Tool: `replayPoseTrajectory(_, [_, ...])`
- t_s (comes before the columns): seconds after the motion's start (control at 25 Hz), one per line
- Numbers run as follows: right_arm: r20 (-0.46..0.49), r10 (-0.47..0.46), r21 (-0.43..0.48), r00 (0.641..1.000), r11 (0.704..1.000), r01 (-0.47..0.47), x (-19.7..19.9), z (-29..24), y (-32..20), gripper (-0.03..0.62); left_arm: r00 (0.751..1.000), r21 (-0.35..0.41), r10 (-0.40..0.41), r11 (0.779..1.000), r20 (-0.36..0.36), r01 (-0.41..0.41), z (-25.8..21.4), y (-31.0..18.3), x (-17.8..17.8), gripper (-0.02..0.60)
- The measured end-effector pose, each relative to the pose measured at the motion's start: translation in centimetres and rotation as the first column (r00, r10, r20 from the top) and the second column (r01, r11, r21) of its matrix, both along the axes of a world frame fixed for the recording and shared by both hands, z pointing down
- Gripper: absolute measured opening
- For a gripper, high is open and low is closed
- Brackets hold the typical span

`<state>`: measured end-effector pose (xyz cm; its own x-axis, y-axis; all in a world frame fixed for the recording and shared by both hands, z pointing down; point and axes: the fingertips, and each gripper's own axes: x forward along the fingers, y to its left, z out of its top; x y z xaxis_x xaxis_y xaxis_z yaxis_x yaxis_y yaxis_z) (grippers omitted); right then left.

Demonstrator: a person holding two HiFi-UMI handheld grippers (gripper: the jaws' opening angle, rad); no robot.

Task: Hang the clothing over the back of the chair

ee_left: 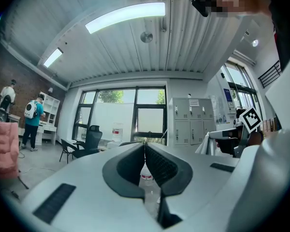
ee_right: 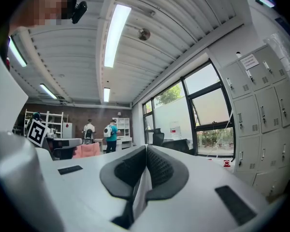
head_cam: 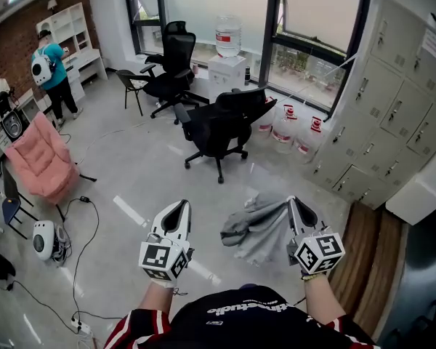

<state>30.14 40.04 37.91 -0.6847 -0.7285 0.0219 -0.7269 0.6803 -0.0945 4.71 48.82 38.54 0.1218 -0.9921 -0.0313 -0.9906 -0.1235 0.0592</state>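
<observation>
A grey piece of clothing (head_cam: 256, 227) hangs bunched from my right gripper (head_cam: 291, 203), which is shut on its upper edge. In the right gripper view, pale fabric (ee_right: 139, 192) shows pinched between the dark pads of the right gripper (ee_right: 146, 149). My left gripper (head_cam: 177, 211) is held level beside it, a little apart from the cloth. Its jaws meet at the tips with nothing in them, as the left gripper (ee_left: 145, 146) also shows in its own view. A black office chair (head_cam: 221, 126) stands on the floor ahead of both grippers, with its back turned toward the window.
A second black chair (head_cam: 171, 60) and a water dispenser (head_cam: 227, 57) stand by the windows, with water jugs (head_cam: 287, 126) on the floor. Grey lockers (head_cam: 392, 100) line the right wall. A pink seat (head_cam: 40, 162), floor cables (head_cam: 83, 260) and a person (head_cam: 54, 71) are at the left.
</observation>
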Motion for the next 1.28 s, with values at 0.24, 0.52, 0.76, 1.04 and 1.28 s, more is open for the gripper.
replayPoseTrajectory(0.24, [-0.010, 0.010, 0.000, 1.000, 1.000, -0.010, -0.7, -0.1, -0.6, 0.016, 1.000, -0.011, -0.003, 1.000, -0.024, 0.003, 0.9, 0.2, -1.6, 0.025])
replayPoseTrajectory(0.52, [0.008, 0.009, -0.015, 1.000, 1.000, -0.009, -1.8, 0.1, -3.6, 0.017, 1.000, -0.024, -0.005, 1.000, -0.022, 0.004, 1.5, -2.3, -2.9, 0.025])
replayPoseTrajectory(0.76, [0.036, -0.004, -0.047, 0.999, 0.999, 0.006, -3.8, 0.9, -7.8, 0.017, 1.000, -0.032, -0.011, 0.999, -0.012, 0.011, 1.4, -6.6, -4.9, 0.025])
replayPoseTrajectory(1.04, [0.045, -0.024, -0.065, 0.999, 0.998, 0.026, -5.7, 1.5, -16.1, 0.017, 1.000, -0.038, -0.004, 0.999, -0.007, 0.004, 1.0, -15.4, -5.7, 0.025])
replayPoseTrajectory(1.28, [0.053, -0.044, -0.072, 0.998, 0.996, 0.048, -6.6, 1.6, -23.2, 0.017, 1.000, -0.037, 0.003, 0.999, -0.008, -0.004, 0.8, -23.0, -5.5, 0.025])
